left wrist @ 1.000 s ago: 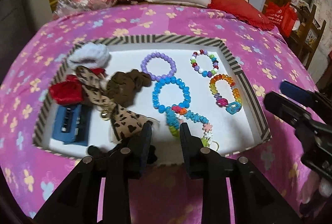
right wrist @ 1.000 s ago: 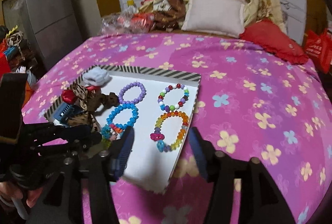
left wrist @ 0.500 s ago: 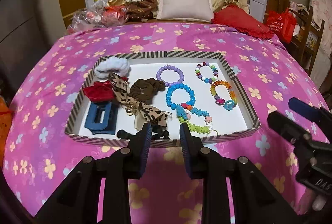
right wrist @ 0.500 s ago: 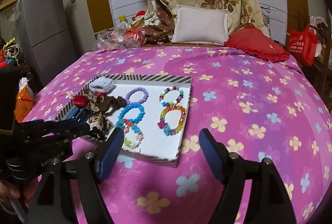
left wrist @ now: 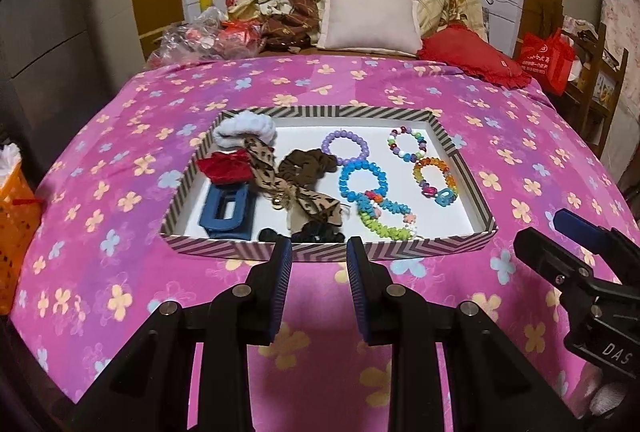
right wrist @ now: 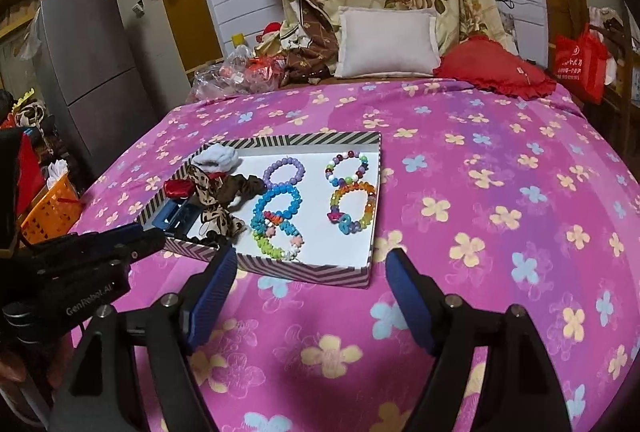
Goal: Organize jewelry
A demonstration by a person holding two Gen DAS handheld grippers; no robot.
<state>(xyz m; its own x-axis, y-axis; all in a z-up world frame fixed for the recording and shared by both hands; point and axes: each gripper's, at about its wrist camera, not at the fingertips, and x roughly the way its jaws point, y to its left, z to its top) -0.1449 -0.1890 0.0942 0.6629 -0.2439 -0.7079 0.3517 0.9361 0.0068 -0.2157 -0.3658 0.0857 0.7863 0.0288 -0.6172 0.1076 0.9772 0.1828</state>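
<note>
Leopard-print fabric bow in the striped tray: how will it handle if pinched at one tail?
The leopard-print fabric bow probably goes floppy: its tails drape loosely over the brown scrunchie and the striped tray floor. Likely light, being thin cloth. It may snag, since it overlaps the red scrunchie and black hair tie.

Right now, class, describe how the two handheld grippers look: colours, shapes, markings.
Both are black angular frames with silver bolts. The left gripper has two fingers faced with ribbed blue pads; its body reads "GenRobot.AI" in the right wrist view. The right gripper has matching blue-padded fingers; its body shows "DAS" in white. No cables visible.
</note>
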